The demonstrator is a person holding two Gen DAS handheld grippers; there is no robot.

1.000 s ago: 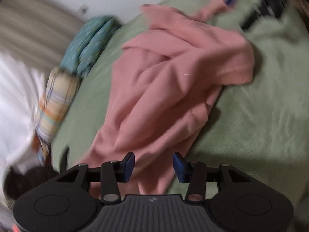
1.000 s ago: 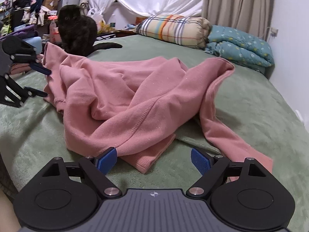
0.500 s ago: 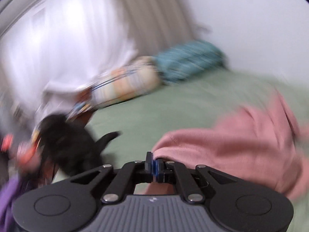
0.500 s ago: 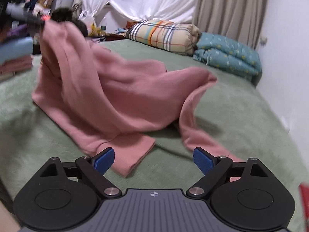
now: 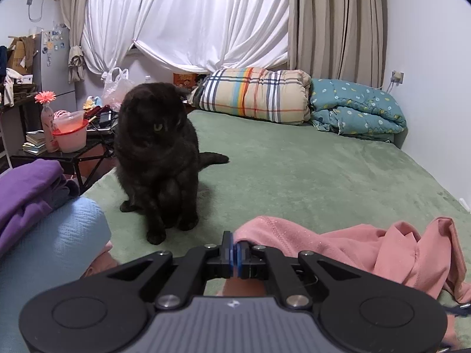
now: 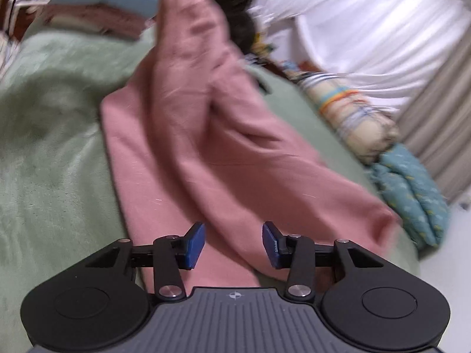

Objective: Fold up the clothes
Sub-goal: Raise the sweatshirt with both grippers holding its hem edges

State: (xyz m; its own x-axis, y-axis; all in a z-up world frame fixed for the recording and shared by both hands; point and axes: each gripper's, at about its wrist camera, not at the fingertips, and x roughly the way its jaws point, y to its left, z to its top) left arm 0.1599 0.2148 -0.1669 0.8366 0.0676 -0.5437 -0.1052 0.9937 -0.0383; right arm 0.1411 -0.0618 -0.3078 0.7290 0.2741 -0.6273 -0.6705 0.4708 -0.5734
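Our left gripper (image 5: 235, 252) is clamped on an edge of the pink top (image 5: 347, 250), which trails off to the right and lies rumpled on the green bed (image 5: 309, 170). Our right gripper (image 6: 233, 242) has its jaws apart, poised just over a band of the same top (image 6: 212, 135), with nothing between the pads (image 6: 195, 239); the right view is blurred, so we cannot tell which part of the garment sits under it. We judge the step in hand to be taking a second hold so the top can be lifted and spread flat. To do it well we should close the right gripper on a single edge or corner, not a bunched fold, then draw the two holds apart until the cloth is taut. The cat (image 5: 156, 147) sits just beside the left gripper, so we should lay the top away from it and from the folded stack (image 5: 44, 229) at the left.
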